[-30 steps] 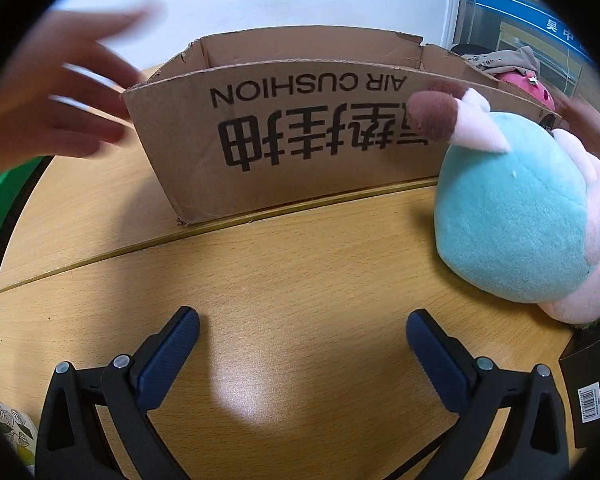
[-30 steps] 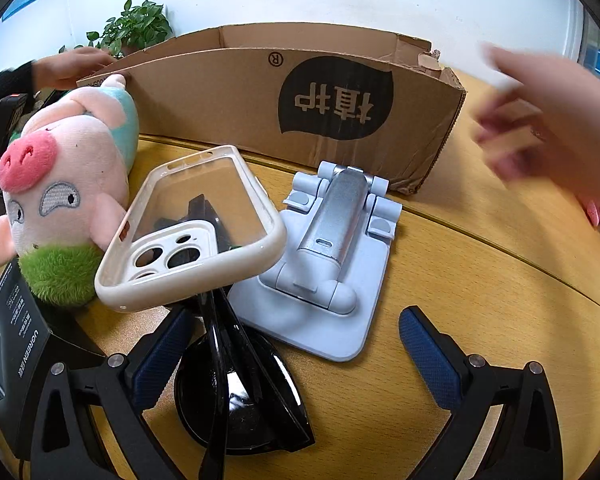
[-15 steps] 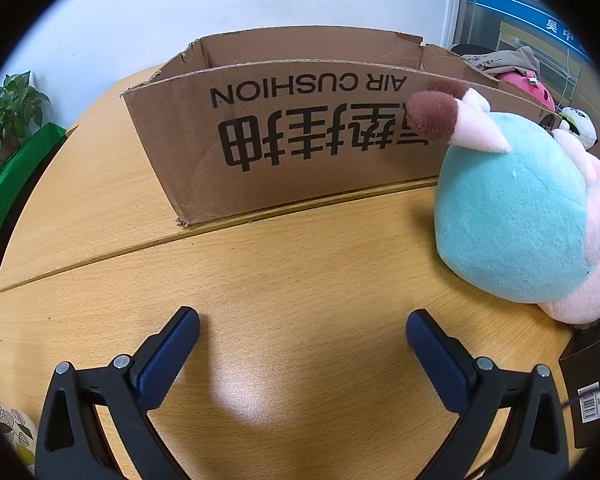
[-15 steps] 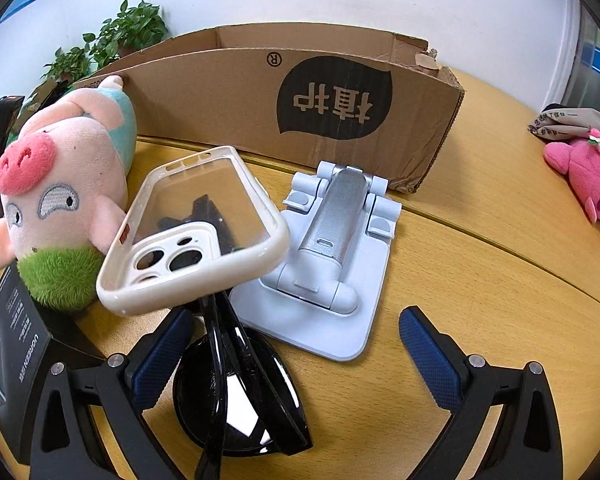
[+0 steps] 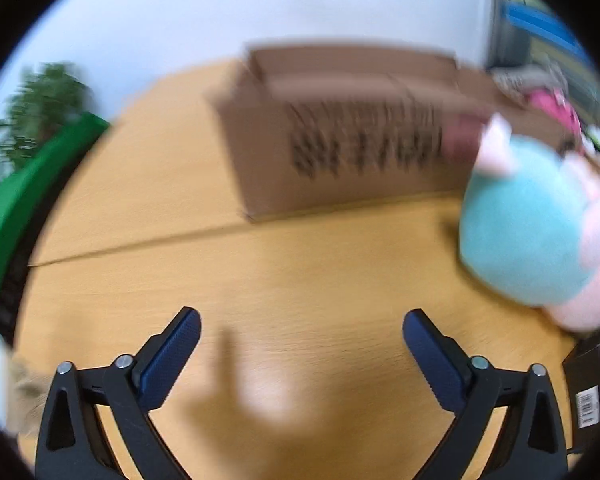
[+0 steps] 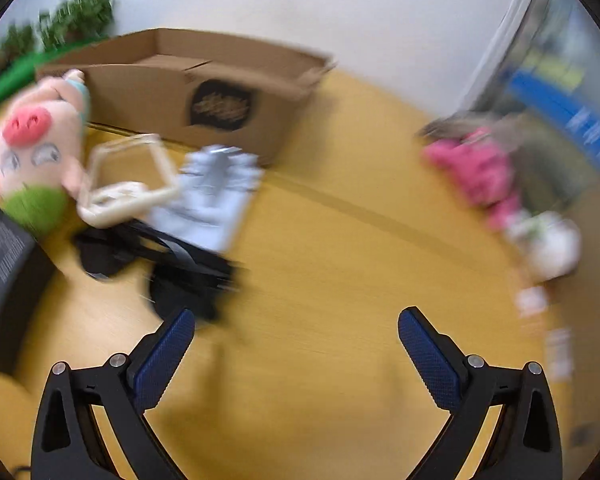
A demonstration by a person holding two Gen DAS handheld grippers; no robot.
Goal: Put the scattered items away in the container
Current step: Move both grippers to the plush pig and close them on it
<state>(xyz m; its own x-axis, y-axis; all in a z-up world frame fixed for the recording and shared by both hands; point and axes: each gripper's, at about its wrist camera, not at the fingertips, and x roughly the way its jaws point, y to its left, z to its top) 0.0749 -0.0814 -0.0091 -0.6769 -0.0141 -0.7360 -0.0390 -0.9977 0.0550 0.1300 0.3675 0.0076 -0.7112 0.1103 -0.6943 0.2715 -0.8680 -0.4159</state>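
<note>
Both views are blurred by motion. An open cardboard box [image 5: 340, 136] stands at the back of the wooden table, also in the right wrist view [image 6: 204, 88]. A plush pig [image 5: 532, 224] lies right of my open, empty left gripper [image 5: 300, 340]. In the right wrist view the pig [image 6: 36, 144], a cream phone case [image 6: 128, 184], a grey phone stand [image 6: 216, 196] and black sunglasses [image 6: 168, 260] lie left of my open, empty right gripper [image 6: 294, 340]. A black carton [image 6: 4, 264] sits at the far left.
A pink plush [image 6: 476, 168] and a white plush [image 6: 552, 244] lie at the right of the table. A green rail [image 5: 28, 184] and a plant [image 5: 40, 108] stand beyond the left edge. The black carton [image 5: 592, 384] also shows at the left view's right edge.
Both grippers have lifted and swung: the left view shifted left, the right view shifted right and back from the items. The person's hands have left the box.
</note>
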